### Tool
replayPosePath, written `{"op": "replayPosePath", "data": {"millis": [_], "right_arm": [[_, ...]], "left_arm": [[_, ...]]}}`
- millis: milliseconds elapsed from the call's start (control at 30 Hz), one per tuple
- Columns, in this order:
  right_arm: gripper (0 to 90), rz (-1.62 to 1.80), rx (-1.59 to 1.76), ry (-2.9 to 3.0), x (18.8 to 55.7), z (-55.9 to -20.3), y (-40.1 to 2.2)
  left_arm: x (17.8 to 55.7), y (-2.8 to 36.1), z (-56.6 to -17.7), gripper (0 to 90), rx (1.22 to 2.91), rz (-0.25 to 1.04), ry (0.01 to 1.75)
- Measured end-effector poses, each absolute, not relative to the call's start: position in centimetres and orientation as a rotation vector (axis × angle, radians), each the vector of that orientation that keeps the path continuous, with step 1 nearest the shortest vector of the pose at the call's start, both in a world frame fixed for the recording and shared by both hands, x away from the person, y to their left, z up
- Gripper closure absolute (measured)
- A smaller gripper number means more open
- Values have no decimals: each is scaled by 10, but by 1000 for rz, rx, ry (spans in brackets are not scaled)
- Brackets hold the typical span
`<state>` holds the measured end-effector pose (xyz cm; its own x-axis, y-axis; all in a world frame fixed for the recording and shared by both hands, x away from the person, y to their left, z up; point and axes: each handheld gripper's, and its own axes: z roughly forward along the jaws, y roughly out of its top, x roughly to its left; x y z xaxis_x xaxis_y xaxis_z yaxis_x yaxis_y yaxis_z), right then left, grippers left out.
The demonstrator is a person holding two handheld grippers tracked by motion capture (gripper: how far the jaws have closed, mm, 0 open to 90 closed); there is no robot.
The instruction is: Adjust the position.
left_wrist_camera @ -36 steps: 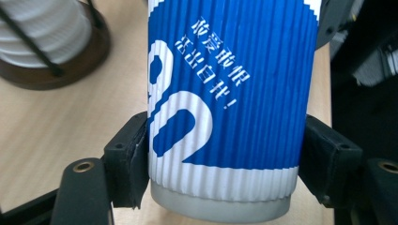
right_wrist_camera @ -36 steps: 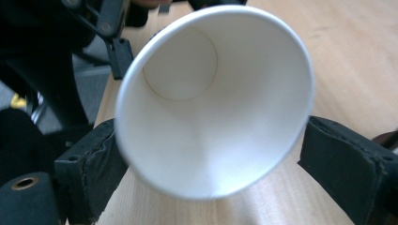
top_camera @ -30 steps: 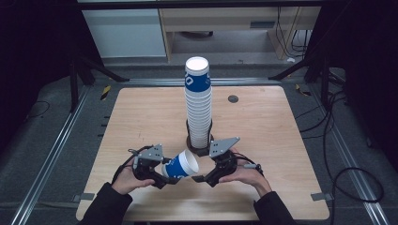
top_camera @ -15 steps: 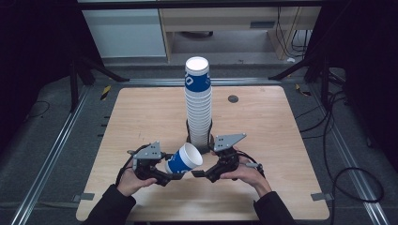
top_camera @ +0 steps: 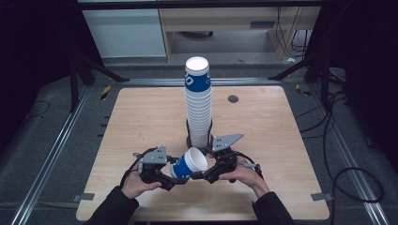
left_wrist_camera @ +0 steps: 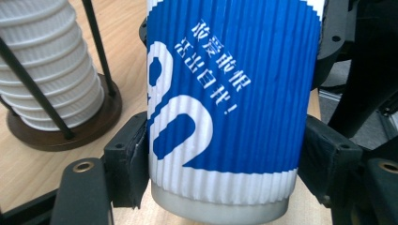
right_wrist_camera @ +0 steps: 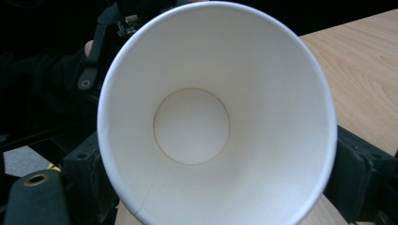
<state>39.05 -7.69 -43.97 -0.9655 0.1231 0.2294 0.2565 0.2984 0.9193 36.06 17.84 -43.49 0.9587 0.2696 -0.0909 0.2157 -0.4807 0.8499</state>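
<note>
Item: 1 blue-and-white ribbed paper cup (top_camera: 188, 162), held clear of the wooden table (top_camera: 281, 140) near its front edge, just in front of the tall cup stack (top_camera: 198, 105) in its wire-post holder (left_wrist_camera: 70, 126). Compared with 1.0 s ago: raised slightly and tipped further up, mouth now lifted toward the stack instead of lying nearly flat; both hands shifted a little to the right of the earlier position. Reading: likely a hand-over or a re-orientation in progress, cup being readied for seating on the stack, not yet there. Orientation: long axis tilted, running from lower left at the base to upper right at the rim in the high view; open mouth facing the right gripper (top_camera: 212, 172), white interior and round bottom plainly seen in the right gripper view (right_wrist_camera: 192, 126). Base end toward the left gripper (top_camera: 169, 180). Left gripper: jaws clamped on the ribbed sleeve low on the cup body, pads (left_wrist_camera: 129, 166) pressed to either side. Right gripper: jaws standing either side of the rim, pads (right_wrist_camera: 359, 180) close against the wall; actual pinch versus mere bracketing impossible to tell. Printed numerals and white characters legible on the sleeve (left_wrist_camera: 220, 84). Small dark disc (top_camera: 233, 99) on the far table, well apart.
</note>
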Motion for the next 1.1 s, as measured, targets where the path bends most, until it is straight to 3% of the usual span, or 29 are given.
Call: {"op": "replayPosePath", "data": {"millis": [433,800,1100], "right_arm": [[173,-1746,-315,-2457,389,-440,-77],[133,-1768,-316,-2421,388,-440,-73],[179,-1764,-316,-2434,388,-439,-75]], "left_arm": [[362,179,-437,270,2110,46,327],[359,174,-438,273,2147,54,313],[361,174,-438,272,2143,34,328]]}}
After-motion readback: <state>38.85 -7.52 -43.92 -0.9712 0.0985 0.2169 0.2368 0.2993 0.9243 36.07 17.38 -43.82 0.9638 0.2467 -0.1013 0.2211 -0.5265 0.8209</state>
